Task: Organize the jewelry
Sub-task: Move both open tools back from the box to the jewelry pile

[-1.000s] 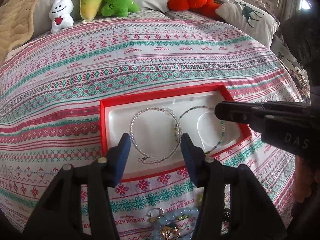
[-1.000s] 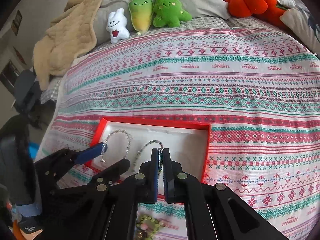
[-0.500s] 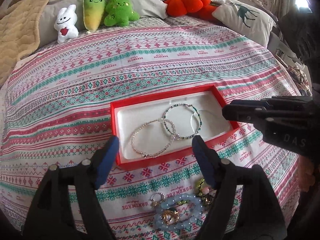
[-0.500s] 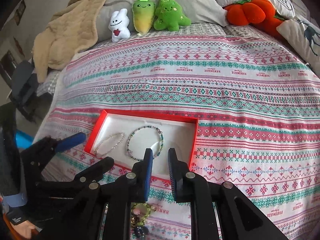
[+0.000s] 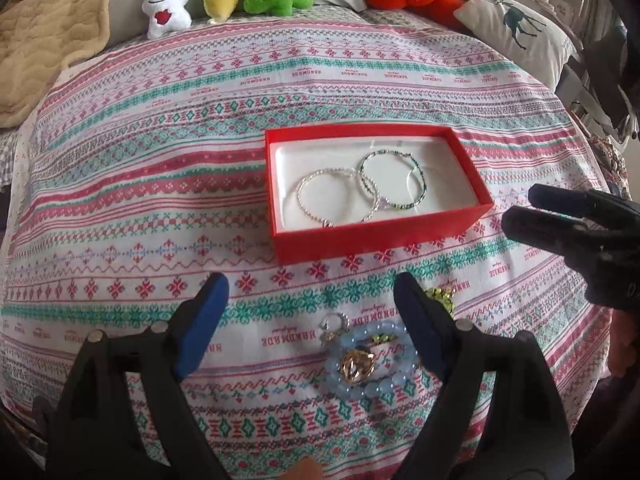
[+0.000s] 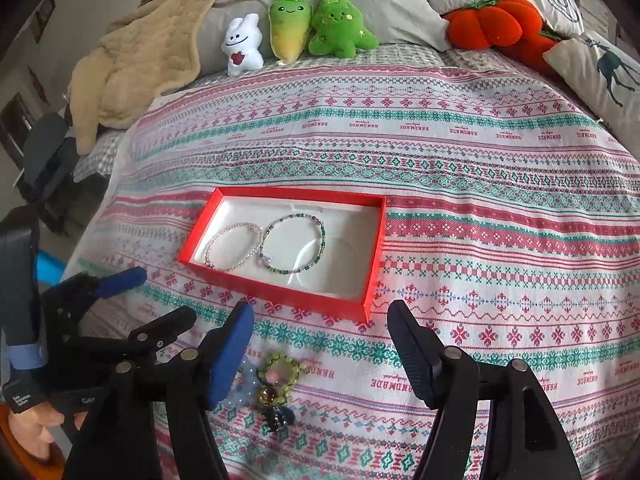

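A red box [image 5: 376, 240] with a white lining lies on the bedspread; it also shows in the right wrist view [image 6: 280, 292]. In it lie a clear bead bracelet [image 5: 320, 196] and a green bead bracelet [image 5: 416, 192], overlapping. In the right wrist view the clear bracelet [image 6: 232, 248] touches the green one [image 6: 316, 252]. Loose jewelry lies in front of the box: a pale blue bead bracelet [image 5: 368, 384] with a gold ring [image 5: 356, 364] inside it, and a green bead piece [image 6: 280, 372]. My left gripper [image 5: 310, 312] is open above them. My right gripper [image 6: 320, 344] is open and empty.
Plush toys [image 6: 296, 28] and an orange pumpkin cushion [image 6: 496, 28] sit at the head of the bed. A tan blanket [image 6: 136, 60] lies at the far left. A deer pillow [image 5: 520, 28] is at the right. The right gripper also shows in the left wrist view [image 5: 528, 208].
Both grippers have pulled back from the box toward me. The right gripper went from shut to wide open, leaving the green bracelet in the box. The left jaws opened wider.
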Motion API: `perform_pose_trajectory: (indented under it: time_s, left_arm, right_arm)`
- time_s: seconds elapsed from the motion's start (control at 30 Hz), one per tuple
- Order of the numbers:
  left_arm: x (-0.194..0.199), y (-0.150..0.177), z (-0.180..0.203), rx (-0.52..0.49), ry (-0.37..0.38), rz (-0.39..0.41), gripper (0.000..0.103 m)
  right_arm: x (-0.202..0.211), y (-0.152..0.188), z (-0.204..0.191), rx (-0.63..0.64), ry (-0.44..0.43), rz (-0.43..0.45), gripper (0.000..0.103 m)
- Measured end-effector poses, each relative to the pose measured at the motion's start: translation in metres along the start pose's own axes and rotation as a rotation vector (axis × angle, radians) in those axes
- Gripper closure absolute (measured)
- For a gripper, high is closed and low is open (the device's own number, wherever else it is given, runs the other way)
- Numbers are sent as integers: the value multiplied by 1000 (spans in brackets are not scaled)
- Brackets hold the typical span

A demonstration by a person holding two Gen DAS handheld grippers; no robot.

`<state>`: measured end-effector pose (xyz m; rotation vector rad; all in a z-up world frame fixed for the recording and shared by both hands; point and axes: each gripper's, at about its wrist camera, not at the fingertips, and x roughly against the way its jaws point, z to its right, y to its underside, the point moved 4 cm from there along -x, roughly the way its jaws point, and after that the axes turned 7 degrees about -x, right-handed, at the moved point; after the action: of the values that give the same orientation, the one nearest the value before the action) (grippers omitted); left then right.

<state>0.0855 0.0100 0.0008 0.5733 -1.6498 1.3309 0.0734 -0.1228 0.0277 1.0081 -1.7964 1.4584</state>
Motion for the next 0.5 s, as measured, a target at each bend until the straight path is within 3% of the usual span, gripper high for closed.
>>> perform_pose_trajectory:
  time_s: [0.27, 0.5]
  left_arm:
    - [-4, 33, -6, 62, 47, -91, 13]
    - [-8, 57, 0, 30, 74, -131, 13]
  right_arm:
    - [-3, 26, 7, -15, 22, -61, 31]
    - [-10, 52, 9, 13, 51, -98, 31]
